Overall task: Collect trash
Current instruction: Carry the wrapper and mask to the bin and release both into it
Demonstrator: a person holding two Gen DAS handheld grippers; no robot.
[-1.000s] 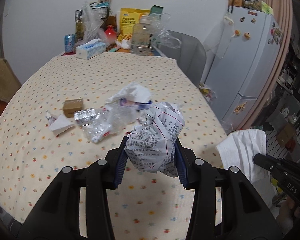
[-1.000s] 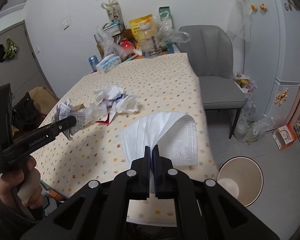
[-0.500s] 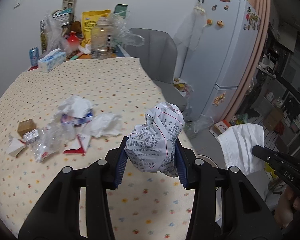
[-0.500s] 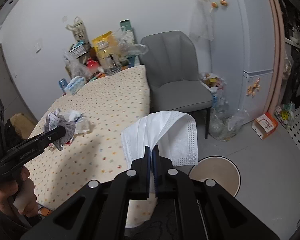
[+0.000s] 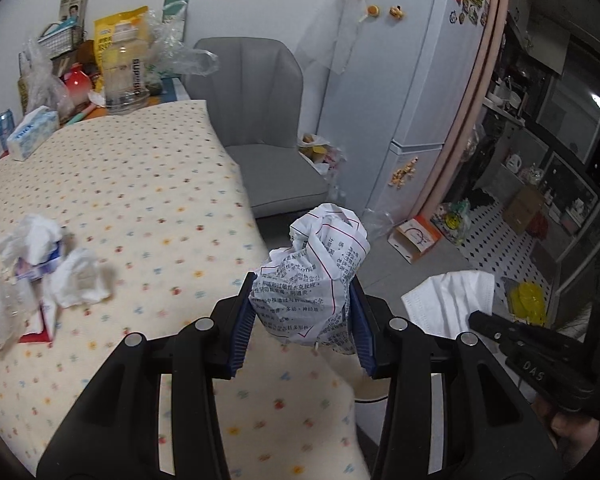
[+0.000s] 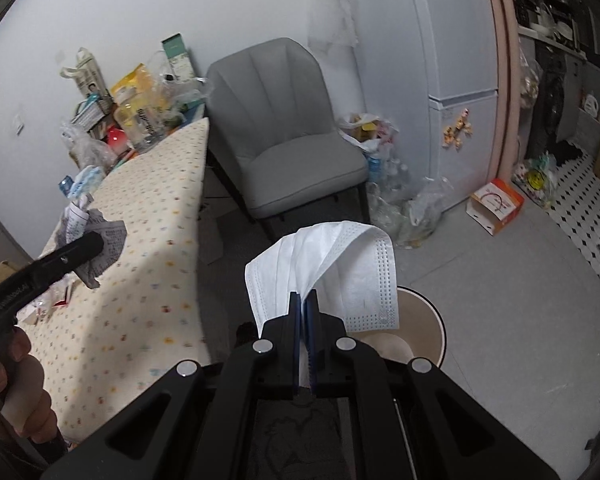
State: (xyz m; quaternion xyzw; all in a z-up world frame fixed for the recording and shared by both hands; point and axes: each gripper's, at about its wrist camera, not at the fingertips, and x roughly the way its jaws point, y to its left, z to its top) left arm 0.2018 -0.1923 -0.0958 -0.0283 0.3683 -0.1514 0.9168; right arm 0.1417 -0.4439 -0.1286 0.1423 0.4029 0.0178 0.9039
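Carrying two light, soft pieces: our left gripper (image 5: 302,322) has its fingers clamped across the crumpled printed paper (image 5: 318,280) over the tabletop (image 5: 140,184) edge, while our right gripper (image 6: 304,312) pinches a limp face mask (image 6: 332,264) above the bin (image 6: 424,328); pinching the bulk holds best.

A grey chair (image 6: 288,128) stands between the dotted tablecloth (image 5: 112,184) and a white fridge (image 5: 412,80) dotted with magnets. A tissue box (image 5: 32,138) sits at the table's far end.
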